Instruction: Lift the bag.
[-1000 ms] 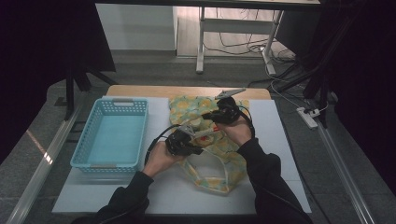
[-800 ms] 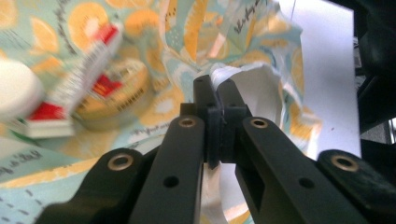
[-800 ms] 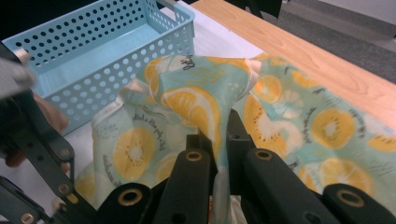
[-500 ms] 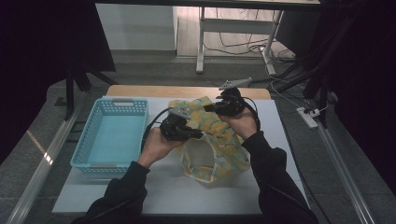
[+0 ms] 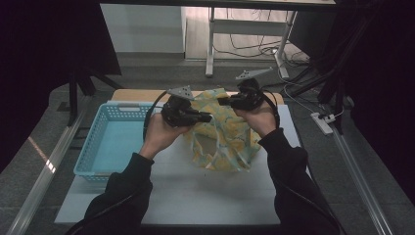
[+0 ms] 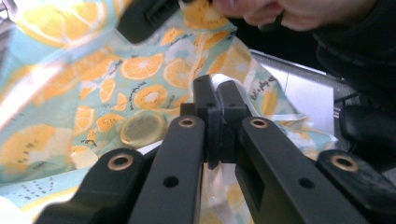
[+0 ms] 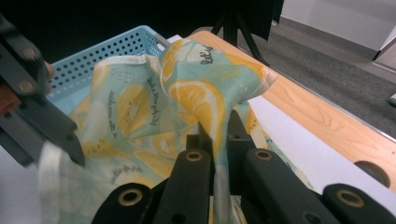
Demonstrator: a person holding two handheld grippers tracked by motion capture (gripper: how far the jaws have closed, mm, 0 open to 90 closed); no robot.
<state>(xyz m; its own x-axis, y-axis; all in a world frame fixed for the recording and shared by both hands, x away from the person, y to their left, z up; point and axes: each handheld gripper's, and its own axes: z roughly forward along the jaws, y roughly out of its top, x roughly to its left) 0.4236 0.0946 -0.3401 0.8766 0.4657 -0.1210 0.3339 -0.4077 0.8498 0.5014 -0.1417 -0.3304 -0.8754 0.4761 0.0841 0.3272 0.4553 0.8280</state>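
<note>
A pale blue cloth with orange-slice print [image 5: 230, 134] hangs above the white table top, held up by both grippers. My left gripper [image 5: 208, 118] is shut on the cloth's white edging [image 6: 219, 86] at its left upper part. My right gripper [image 5: 222, 102] is shut on a fold of the cloth [image 7: 205, 93] at its upper right. In the right gripper view the cloth drapes over the jaws and the left gripper [image 7: 70, 144] shows at the left edge. The cloth's lower part still lies on the table.
A light blue plastic basket [image 5: 98, 147] stands on the left of the table, with nothing visible in it. The white table top [image 5: 205, 196] ends in a wooden strip [image 7: 327, 121] at the far side. Table legs and cables stand on the floor beyond.
Both hands have risen and lifted the cloth higher off the table. The left hand has moved farther up and away from the person than the right.
</note>
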